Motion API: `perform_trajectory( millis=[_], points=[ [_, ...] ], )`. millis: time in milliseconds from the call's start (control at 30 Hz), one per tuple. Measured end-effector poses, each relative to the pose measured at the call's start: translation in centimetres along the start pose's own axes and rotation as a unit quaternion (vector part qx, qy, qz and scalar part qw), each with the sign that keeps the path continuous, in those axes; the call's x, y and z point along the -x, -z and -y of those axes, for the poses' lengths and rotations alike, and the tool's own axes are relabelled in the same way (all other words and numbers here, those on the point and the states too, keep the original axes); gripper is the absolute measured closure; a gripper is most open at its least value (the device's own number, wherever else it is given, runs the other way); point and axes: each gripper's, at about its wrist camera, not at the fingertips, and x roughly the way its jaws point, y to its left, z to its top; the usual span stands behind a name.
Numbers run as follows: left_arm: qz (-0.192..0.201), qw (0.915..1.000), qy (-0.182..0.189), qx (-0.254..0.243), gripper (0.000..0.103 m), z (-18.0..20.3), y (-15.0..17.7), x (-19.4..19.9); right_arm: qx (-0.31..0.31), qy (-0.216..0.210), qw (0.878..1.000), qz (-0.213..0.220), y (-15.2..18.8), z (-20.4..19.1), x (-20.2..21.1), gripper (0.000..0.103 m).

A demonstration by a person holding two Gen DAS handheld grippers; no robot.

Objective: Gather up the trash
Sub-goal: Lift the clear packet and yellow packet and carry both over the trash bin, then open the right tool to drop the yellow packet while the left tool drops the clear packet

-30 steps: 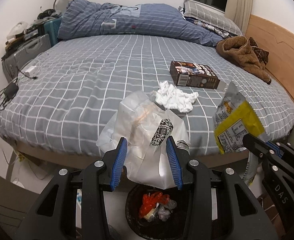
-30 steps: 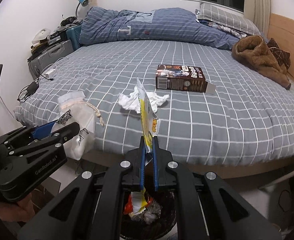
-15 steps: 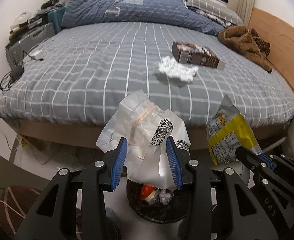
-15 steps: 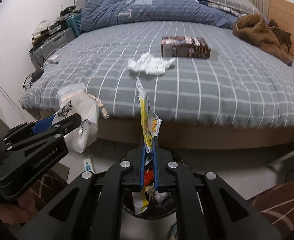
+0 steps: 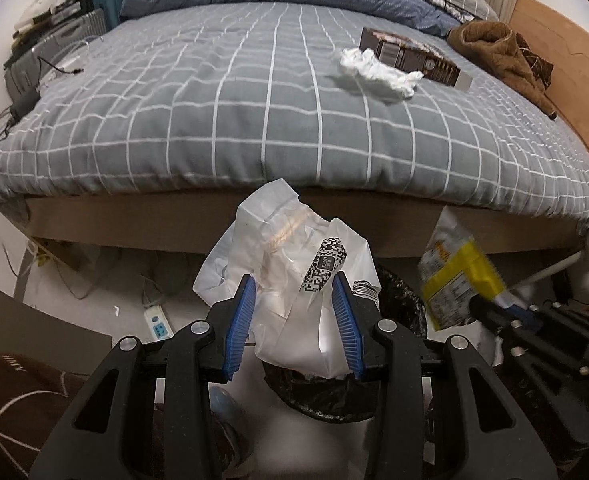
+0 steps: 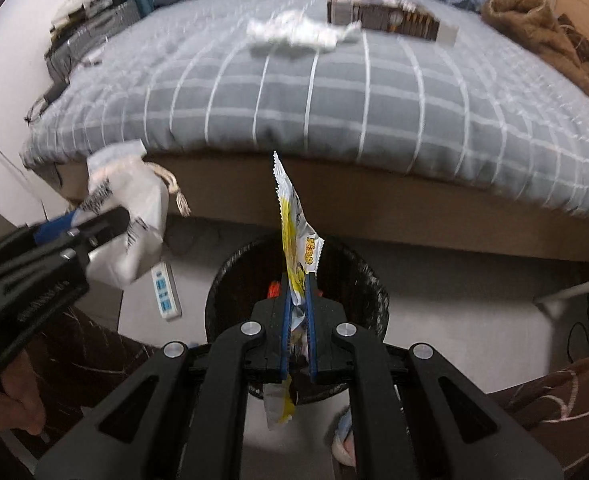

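Left tongs clamp white bag; right tongs pinch yellow wrapper, above bin.

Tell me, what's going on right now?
Left gripper shut on crumpled white plastic bag. Right gripper shut on yellow snack wrapper. Both above black bin. Nothing blocking.

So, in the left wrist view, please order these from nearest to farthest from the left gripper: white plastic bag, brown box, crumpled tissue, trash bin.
1. white plastic bag, held in the left gripper.
2. trash bin, just below.
3. crumpled tissue, on the bed.
4. brown box, right behind the tissue.
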Motion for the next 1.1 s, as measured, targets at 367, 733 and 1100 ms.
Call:
perform_trajectory(
  millis=[367,733,1100],
  points=[
    [-0.037,0.9988,-0.025,0.019,0.064,-2.8,0.9,-3.5,-0.003,-0.002,0.999,-0.052,-0.2,-1.4,-4.7,0.094],
    [-0.049,0.9976,-0.034,0.036,0.064,-4.9,1.4,-4.1,0.01,0.014,0.998,-0.064,-0.3,-2.5,-7.1,0.062],
    [-0.052,0.9984,-0.016,0.015,0.064,-0.7,0.8,-5.4,-0.033,0.052,0.998,-0.028,-0.3,2.6,-4.9,0.017]
  ],
)
